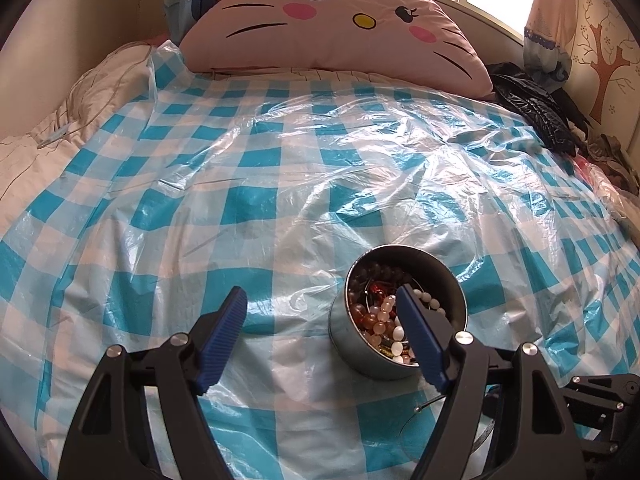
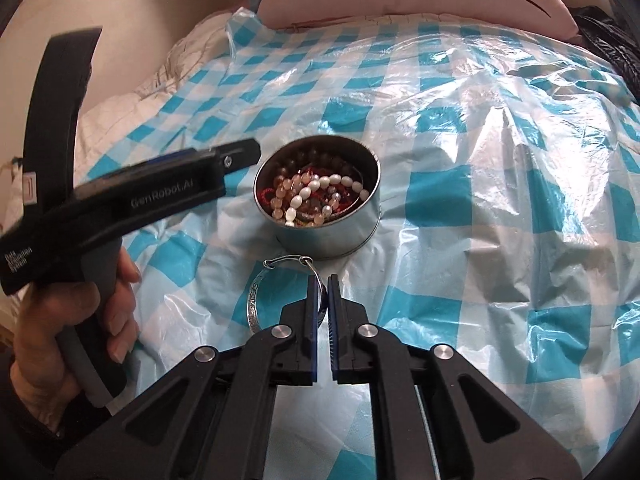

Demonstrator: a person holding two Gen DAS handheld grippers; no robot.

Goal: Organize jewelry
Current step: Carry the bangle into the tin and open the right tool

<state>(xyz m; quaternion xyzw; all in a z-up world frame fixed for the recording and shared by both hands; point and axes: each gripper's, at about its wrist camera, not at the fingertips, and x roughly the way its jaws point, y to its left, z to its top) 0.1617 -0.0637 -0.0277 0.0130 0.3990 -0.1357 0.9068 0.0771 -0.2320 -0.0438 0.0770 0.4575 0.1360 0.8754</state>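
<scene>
A round metal tin stands upright on a bed covered by a blue-and-white checked plastic sheet. The tin is open at the top and heaped with bead strings: white oval pearls, peach and amber rounds, dark brown beads along the far wall and some small red ones.

In the right wrist view the right tongs sit at 6 o'clock from the tin, pressed together on the edge of a silver bangle. The bangle is an engraved band closed by thin wire with a small twisted loop at its top; that loop lies just beside the tin's near wall. Whether the bangle touches the sheet or is lifted off it cannot be told.

The left tongs are spread wide with nothing between the pads. In the left wrist view the tin lies at their 2 o'clock, and their right finger overlaps the tin's mouth while the left finger hangs over bare sheet. A hand holds the left tool's grip at 9 o'clock in the right wrist view.

A pink cat-face cushion rests at 12 o'clock at the head of the bed
</scene>
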